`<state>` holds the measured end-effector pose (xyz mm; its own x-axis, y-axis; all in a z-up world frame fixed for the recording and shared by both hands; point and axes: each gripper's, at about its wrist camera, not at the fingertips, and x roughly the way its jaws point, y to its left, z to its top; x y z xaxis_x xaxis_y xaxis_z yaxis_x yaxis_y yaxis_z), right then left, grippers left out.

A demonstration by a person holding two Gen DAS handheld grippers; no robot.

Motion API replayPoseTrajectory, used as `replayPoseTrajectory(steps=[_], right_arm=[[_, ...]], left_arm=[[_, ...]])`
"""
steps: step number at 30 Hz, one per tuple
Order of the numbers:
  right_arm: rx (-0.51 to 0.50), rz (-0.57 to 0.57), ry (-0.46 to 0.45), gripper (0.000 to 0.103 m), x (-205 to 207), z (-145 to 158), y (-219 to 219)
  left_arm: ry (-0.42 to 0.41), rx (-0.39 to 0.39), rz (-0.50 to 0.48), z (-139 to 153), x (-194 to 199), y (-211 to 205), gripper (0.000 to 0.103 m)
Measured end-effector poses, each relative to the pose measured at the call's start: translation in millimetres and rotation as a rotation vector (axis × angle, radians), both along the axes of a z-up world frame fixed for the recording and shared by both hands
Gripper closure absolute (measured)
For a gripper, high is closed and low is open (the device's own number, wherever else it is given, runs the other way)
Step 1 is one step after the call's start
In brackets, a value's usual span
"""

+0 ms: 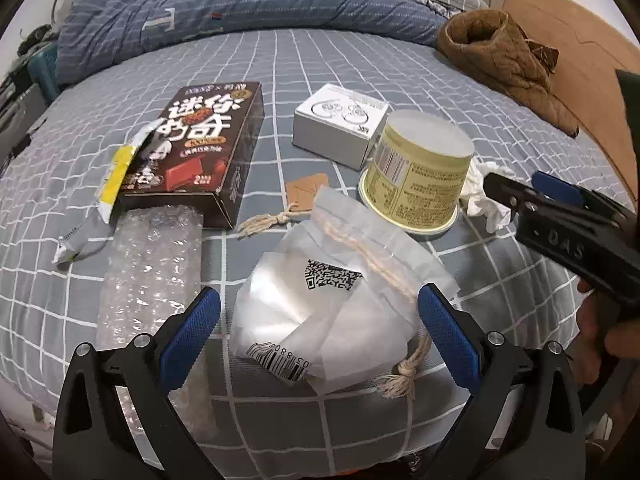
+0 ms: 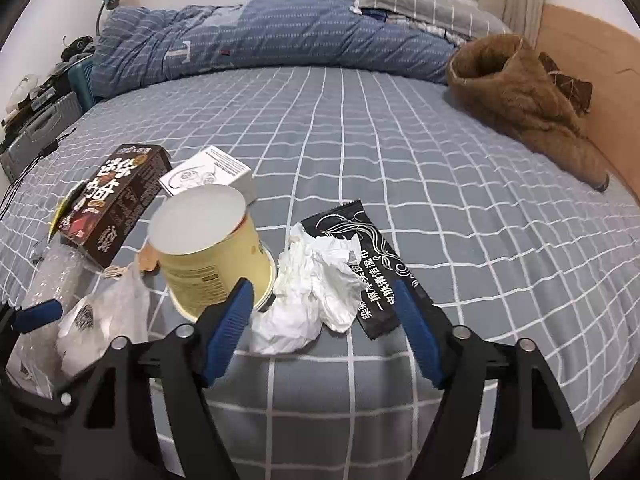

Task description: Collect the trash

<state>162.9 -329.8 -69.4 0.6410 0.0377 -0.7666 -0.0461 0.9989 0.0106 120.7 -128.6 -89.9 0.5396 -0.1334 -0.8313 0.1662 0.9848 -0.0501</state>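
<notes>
Trash is lying in a loose cluster on the grey bed sheet with white grid lines [image 2: 360, 128], and the upside-down pale yellow paper tub [image 2: 208, 248] is serving as the landmark. Just right of the tub, touching its rim, the crumpled white tissue [image 2: 308, 300] is sitting bunched and creased, with the black foil sachet printed with white lettering [image 2: 372, 268] lying flat against its far side. The right tool [image 2: 324, 320] is hovering with its blue-padded fingers spread wide on either side of the tissue, gripping nothing. In front of the tub, the translucent white drawstring pouch with a QR sticker [image 1: 332, 308] is lying wrinkled between the spread fingers of the left tool [image 1: 320, 328], which is also holding nothing. Left of the tub, the dark brown chocolate box [image 1: 200, 148] is lying flat, the clear bubble wrap sheet [image 1: 152, 264] at its near end. Behind the tub, touching it, the small white cardboard box [image 1: 336, 124] is resting.
</notes>
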Motion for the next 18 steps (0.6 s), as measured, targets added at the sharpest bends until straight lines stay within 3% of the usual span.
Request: replayPoseTrajectory(steps=[2, 7, 11, 13, 18], right_arm=[[0.006, 0.004, 0.012, 0.037, 4, -5, 0], [0.006, 0.012, 0.051, 0.052, 12, -18, 4], [-0.010, 0.033, 0.062, 0.066, 12, -22, 9], [-0.014, 0.042, 0.075, 0.079, 13, -25, 10], [-0.017, 0.041, 0.083, 0.088, 13, -26, 7]], left_arm=[[0.017, 0.001, -0.004, -6, 2, 0, 0.006], [0.035, 0.002, -0.010, -15, 1, -2, 0.007], [0.034, 0.002, -0.040, -19, -2, -8, 0.023], [0.024, 0.010, -0.046, -20, -4, -11, 0.028], [0.010, 0.003, -0.049, -19, -5, -13, 0.036]])
